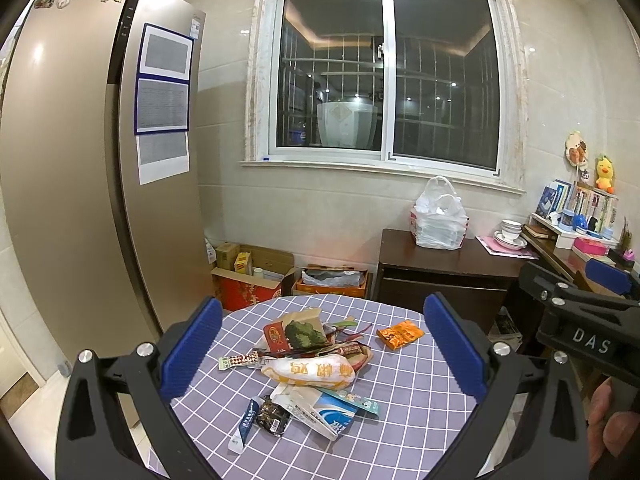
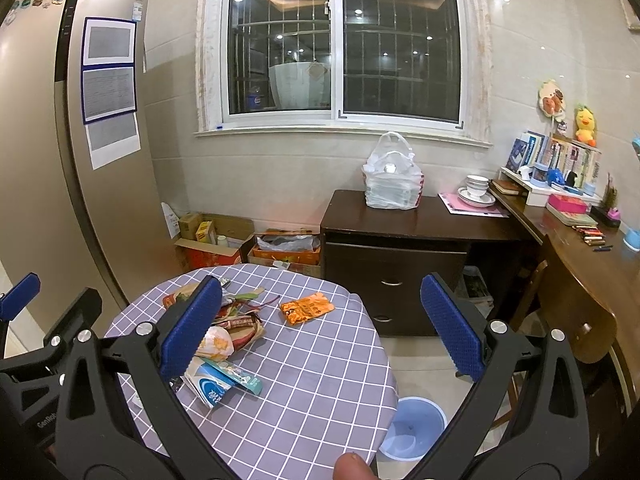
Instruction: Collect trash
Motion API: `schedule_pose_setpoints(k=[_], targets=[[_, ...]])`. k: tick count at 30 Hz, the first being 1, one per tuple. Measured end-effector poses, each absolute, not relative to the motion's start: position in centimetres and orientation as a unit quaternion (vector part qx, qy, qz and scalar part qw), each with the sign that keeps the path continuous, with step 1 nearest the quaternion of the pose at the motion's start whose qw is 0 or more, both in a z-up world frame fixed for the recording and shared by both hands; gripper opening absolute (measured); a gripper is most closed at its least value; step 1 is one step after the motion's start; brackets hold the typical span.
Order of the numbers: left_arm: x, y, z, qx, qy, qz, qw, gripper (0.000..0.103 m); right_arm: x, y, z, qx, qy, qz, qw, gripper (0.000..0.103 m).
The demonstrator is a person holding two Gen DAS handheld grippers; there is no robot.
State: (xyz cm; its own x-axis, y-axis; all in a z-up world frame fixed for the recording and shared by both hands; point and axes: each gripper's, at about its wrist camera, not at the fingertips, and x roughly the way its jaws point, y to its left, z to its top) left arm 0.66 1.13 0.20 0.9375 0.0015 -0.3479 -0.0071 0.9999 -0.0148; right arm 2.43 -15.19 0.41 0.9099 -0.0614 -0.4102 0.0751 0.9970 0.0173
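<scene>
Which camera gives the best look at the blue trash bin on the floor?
The right wrist view: the blue trash bin shows open-topped on the floor beside the round table, between the right claw's fingers. The left wrist view doesn't show it at all.

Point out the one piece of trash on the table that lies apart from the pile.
The orange foil wrapper: it lies alone on the checked tablecloth, to the right of the heaped wrappers, touching none of them.

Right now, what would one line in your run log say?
task: collect trash | left tool: open, empty | right tool: open, empty | wrappers: piled on table | orange packet: apart | bin: on floor
</scene>
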Motion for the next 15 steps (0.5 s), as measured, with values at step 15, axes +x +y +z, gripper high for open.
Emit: schedule_pose_setpoints(k=[15], targets=[[1.7,2.2,-0.7,-0.018,0.189,0.008,0.982,0.099,3.8,-14.2,0.0,0.009,0.221,-0.029,0.975,0.098]])
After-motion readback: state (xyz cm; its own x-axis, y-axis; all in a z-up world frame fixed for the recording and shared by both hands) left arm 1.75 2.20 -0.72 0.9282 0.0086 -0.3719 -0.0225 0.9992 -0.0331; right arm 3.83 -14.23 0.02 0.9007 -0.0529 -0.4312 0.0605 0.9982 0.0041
